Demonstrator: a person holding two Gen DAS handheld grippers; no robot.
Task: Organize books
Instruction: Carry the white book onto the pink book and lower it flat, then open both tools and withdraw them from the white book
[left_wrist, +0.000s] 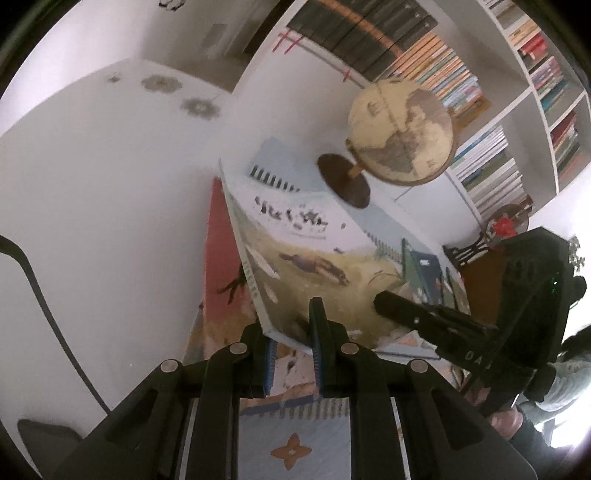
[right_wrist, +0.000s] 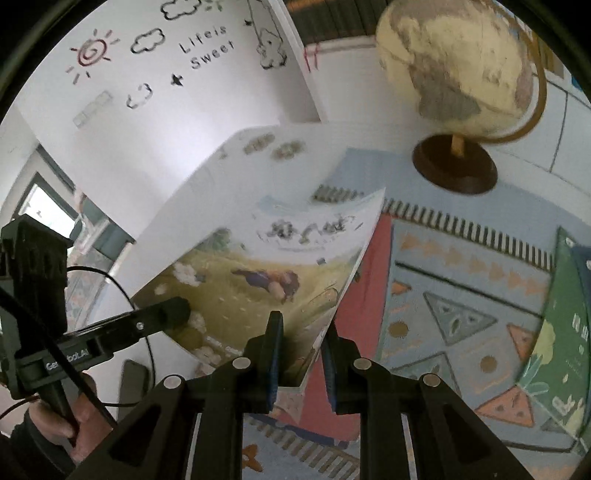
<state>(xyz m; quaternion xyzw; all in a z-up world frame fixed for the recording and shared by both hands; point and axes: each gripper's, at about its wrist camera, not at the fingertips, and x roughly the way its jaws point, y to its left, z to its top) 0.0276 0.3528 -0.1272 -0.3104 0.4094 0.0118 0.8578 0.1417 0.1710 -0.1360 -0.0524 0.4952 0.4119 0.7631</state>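
I have a thin picture book (left_wrist: 306, 258) pinched between both tools, lifted off the patterned rug (right_wrist: 461, 280) and tilted, its meadow cover facing up.

At my far left, about nine o'clock in the left view, a white table (left_wrist: 103, 192) with a dark cable (left_wrist: 44, 295) lies under the book's spine. My left gripper (left_wrist: 291, 343) is nearly closed on the book's near edge, one blue pad above the cover and one beneath. Moving right, my right gripper (right_wrist: 301, 350) is likewise clamped, on the book's near right corner; in the left view it reaches in at four o'clock. The cover bows a little between the two grips.

A red book (left_wrist: 221, 251) lies flat below. Past the held book, at one o'clock, stands a globe (left_wrist: 400, 131) on a dark round base, with the bookshelf (left_wrist: 517, 122) behind it. At three o'clock in the right view lies a green book (right_wrist: 561, 332).

To do this carry well, I judge I should move both hands together so the cover does not twist or tear, keep the grips firm, and pass wide of the globe. I cannot tell where the book belongs.
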